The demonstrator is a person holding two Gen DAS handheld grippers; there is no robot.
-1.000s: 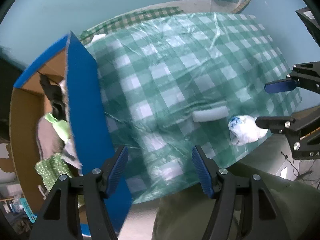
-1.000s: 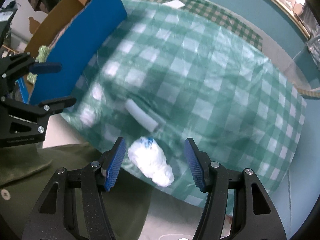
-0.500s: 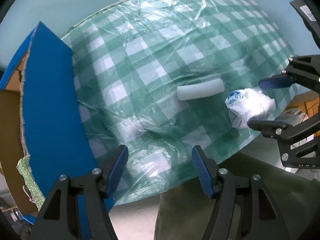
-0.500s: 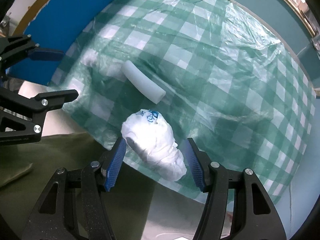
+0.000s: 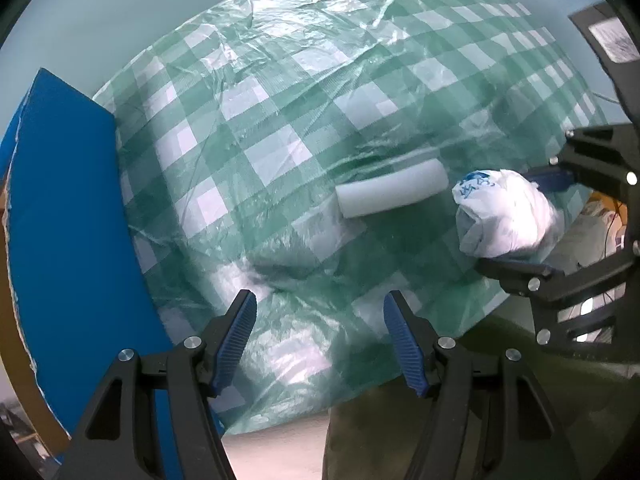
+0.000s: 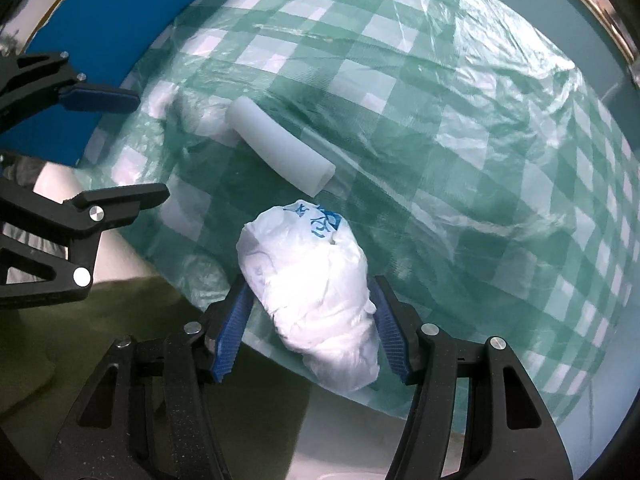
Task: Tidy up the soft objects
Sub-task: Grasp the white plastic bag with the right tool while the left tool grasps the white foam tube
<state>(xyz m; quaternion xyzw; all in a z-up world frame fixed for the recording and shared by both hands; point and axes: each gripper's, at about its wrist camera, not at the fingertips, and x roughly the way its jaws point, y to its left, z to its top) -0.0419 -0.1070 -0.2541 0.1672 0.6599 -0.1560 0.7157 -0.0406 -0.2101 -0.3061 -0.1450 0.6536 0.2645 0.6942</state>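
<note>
The crumpled white bag (image 6: 316,288) lies at the near edge of the bench (image 6: 460,128), its long axis running away from the right hand-held gripper (image 6: 310,322), whose fingers straddle it, apart and not yet pressing. A white foam roll (image 6: 280,146) rests just beyond, crosswise. The left hand-held gripper (image 5: 318,338), also apart and empty, hovers over bare cloth beside the blue box (image 5: 68,220). Against a second ago, both have come lower; the bag now sits between the right fingers.
</note>
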